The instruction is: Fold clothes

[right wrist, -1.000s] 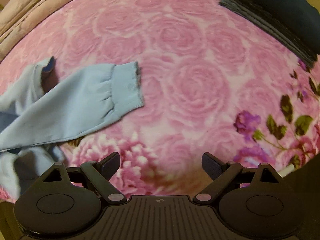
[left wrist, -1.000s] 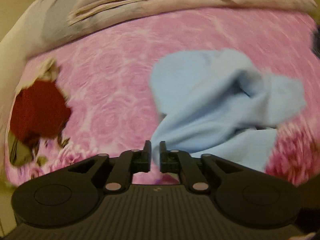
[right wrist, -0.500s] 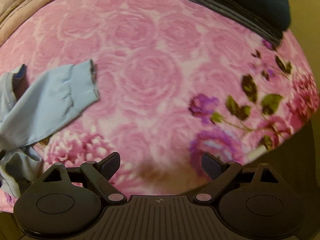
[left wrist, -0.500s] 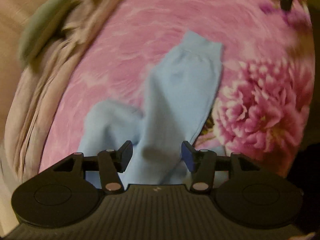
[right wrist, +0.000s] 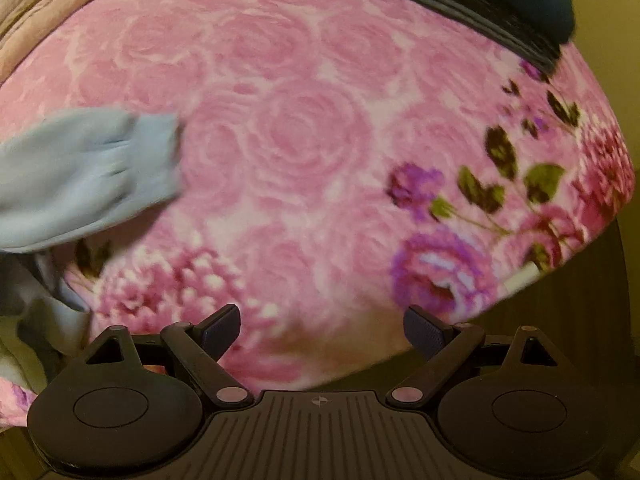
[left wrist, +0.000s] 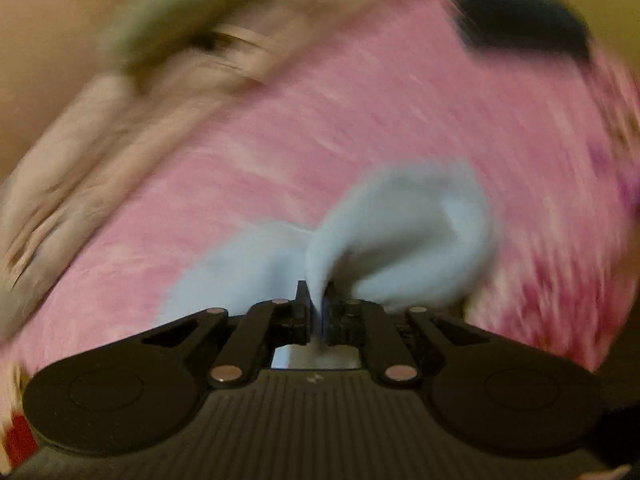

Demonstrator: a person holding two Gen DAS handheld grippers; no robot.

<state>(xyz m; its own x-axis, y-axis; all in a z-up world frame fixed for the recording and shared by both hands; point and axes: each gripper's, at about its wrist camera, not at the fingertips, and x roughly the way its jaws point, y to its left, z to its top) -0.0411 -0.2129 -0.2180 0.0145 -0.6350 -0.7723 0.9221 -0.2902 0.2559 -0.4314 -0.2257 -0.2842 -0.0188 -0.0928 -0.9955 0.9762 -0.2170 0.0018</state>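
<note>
The light blue top point(left wrist: 404, 236) lies on the pink flowery blanket point(left wrist: 360, 120). In the left wrist view the picture is blurry. A fold of the blue cloth rises up from the blanket and curls over like a loop. The bottom of that fold sits right between the two fingers of the left gripper point(left wrist: 318, 300). The jaws have just been closing, and now they are pressed together on the blue cloth. More of the top spreads out flat on the blanket, to the left of the fold.

In the right wrist view a blue sleeve with a ribbed cuff point(right wrist: 80, 172) lies at the left side of the picture. More blue cloth is bunched up below it, near the edge.

The right gripper point(right wrist: 320, 332) points down at the blanket. Its fingers stand wide apart, and there is nothing between them, only pink roses underneath. It is well apart from the sleeve.

A dark folded pile point(right wrist: 500, 4) sits at the far side of the blanket. A rumpled tan cloth point(left wrist: 100, 148) lies along the blanket's other edge. Purple flowers and green leaves point(right wrist: 492, 184) are printed near the blanket's right side.
</note>
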